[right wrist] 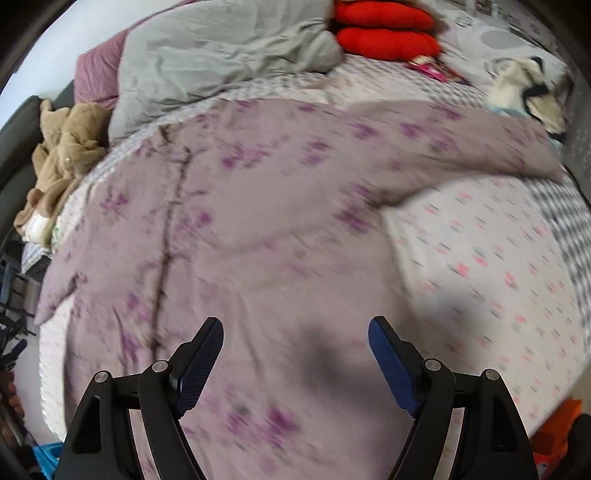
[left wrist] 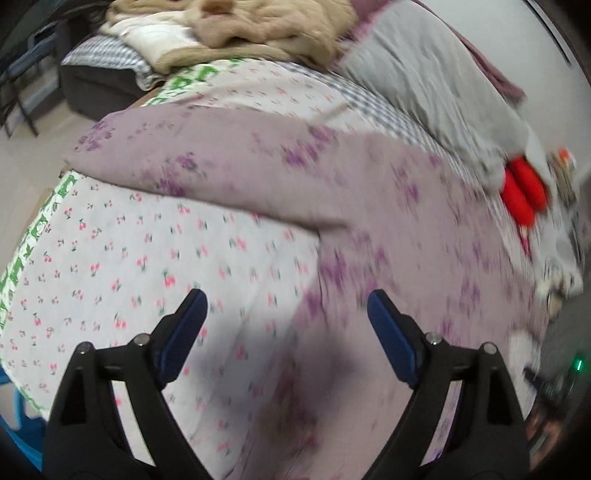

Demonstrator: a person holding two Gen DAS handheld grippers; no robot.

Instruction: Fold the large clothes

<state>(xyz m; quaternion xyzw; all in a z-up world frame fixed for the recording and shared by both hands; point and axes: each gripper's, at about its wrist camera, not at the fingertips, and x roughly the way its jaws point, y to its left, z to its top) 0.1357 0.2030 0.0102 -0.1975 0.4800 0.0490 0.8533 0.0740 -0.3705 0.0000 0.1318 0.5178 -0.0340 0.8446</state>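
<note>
A large lilac garment with purple flower print (right wrist: 258,229) lies spread flat on the bed, sleeves out to both sides, a button line down its front. It also shows in the left wrist view (left wrist: 369,206), with one sleeve stretching left. My left gripper (left wrist: 286,306) is open and empty, hovering above the garment's edge where it meets the cherry-print sheet (left wrist: 129,258). My right gripper (right wrist: 295,332) is open and empty, hovering above the garment's lower body. Both views are blurred by motion.
A grey duvet (right wrist: 221,48) and red cushions (right wrist: 384,33) lie at the bed's far side. A tan garment pile (right wrist: 62,155) sits at the left end, also in the left wrist view (left wrist: 266,26). A dark sofa (left wrist: 96,88) stands beyond.
</note>
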